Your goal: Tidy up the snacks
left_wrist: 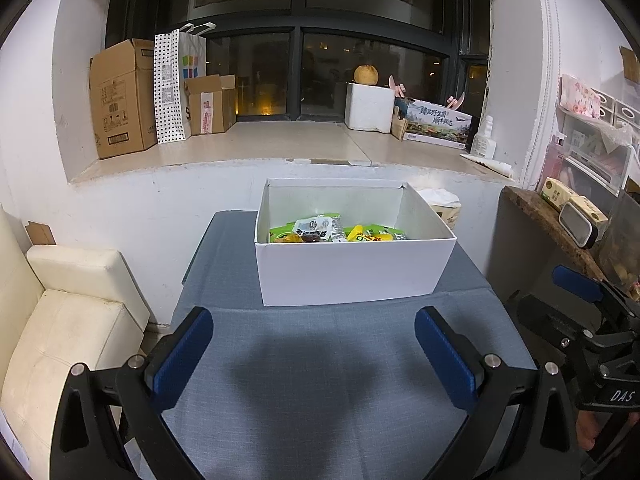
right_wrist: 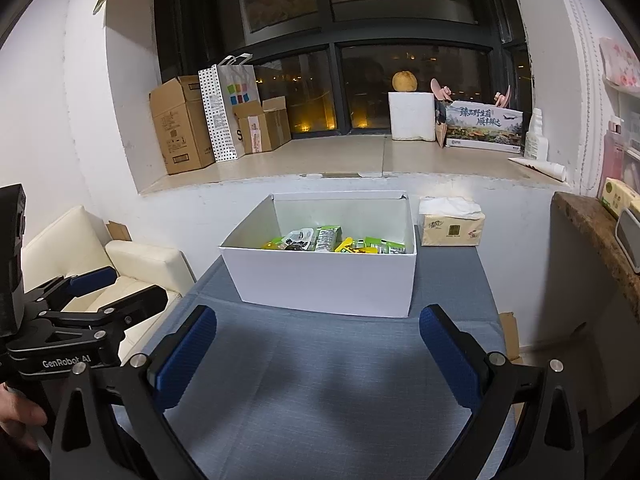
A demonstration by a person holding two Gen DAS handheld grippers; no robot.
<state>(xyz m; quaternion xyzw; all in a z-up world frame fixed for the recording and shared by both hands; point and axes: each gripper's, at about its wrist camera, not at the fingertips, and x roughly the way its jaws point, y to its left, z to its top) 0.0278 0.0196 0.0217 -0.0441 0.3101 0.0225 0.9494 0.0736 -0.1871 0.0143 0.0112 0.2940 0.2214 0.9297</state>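
Both the left gripper [left_wrist: 312, 354] and right gripper [right_wrist: 318, 354], jaws released and empty, hover before the box [left_wrist: 352, 272] of snacks [left_wrist: 320, 230]; approach over its rim from above.

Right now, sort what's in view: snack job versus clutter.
Job: white box; snack packets inside it; blue-grey tablecloth; left gripper and right gripper, both open.

Clutter: tissue pack; cardboard boxes; dotted paper bag; foam box; sofa.
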